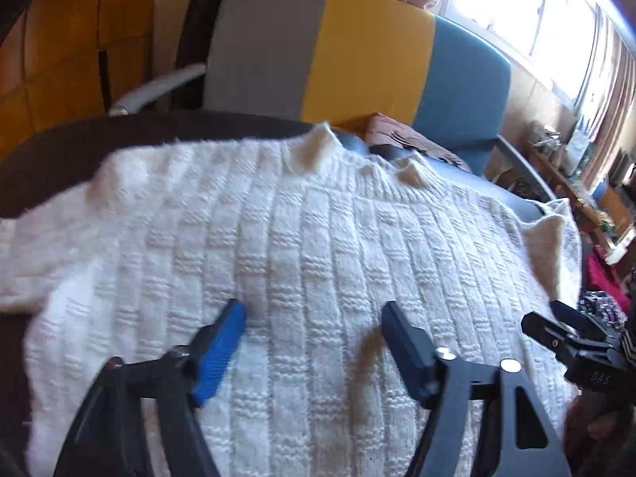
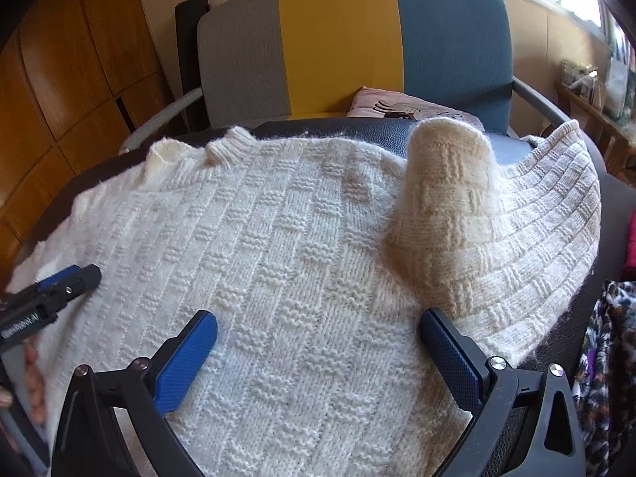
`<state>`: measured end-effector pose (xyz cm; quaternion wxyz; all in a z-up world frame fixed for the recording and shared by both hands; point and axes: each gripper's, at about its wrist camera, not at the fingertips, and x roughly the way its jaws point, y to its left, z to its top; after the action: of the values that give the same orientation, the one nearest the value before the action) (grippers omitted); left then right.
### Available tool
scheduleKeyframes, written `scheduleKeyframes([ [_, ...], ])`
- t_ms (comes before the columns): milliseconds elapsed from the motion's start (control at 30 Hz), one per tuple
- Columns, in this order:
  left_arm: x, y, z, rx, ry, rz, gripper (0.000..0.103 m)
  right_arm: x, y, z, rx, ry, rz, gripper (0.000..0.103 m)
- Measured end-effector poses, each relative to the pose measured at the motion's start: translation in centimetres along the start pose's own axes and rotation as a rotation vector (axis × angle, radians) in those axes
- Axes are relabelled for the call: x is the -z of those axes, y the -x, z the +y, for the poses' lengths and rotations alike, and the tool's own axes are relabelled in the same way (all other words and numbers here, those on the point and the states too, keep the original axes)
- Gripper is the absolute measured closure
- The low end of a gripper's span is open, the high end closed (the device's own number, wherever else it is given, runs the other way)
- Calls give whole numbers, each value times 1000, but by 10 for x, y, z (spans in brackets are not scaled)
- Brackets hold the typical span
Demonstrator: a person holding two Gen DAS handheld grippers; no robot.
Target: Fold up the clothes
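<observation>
1. Lying spread across the dark table (image 2: 437, 135), the cream knitted sweater (image 2: 278, 238) covers most of the surface, its ribbed collar (image 2: 226, 147) at the far edge, nearest the striped chair (image 2: 342, 39).
2. The left gripper (image 1: 314, 318) hovers just above the sweater's middle with its jaws wide apart and nothing between them.
3. The right gripper (image 2: 318, 334) also hangs above the sweater, jaws wide and empty, just beside a raised hump of knit (image 2: 445, 198).
4. That hump, on the sweater's right side, may be a sleeve turned inward; the pictures do not settle it.
5. Judging by this, the body is laid out roughly flat, and no finished fold shows; the sides and the lengthwise fold appear to remain.
</observation>
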<state>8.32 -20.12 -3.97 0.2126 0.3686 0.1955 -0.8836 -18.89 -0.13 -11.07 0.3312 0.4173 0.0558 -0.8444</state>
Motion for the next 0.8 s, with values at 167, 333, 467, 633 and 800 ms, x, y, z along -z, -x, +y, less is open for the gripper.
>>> scheduleKeyframes([
  [167,6,-7,-14,-10,-46,8,26,-10,12,-28,-174,-119,-2,0],
  [333,6,-4,-9,29,-22,-5,24,-45,53,-90,-25,-182,-112,0],
  [467,7,-1,-7,40,-16,-12,23,-70,59,-169,109,-353,-120,0],
  [633,7,-3,-9,40,-20,-17,21,-80,33,-222,190,-528,-57,11],
  [800,6,-10,-13,38,-26,-20,20,-86,11,-224,242,-494,-5,24],
])
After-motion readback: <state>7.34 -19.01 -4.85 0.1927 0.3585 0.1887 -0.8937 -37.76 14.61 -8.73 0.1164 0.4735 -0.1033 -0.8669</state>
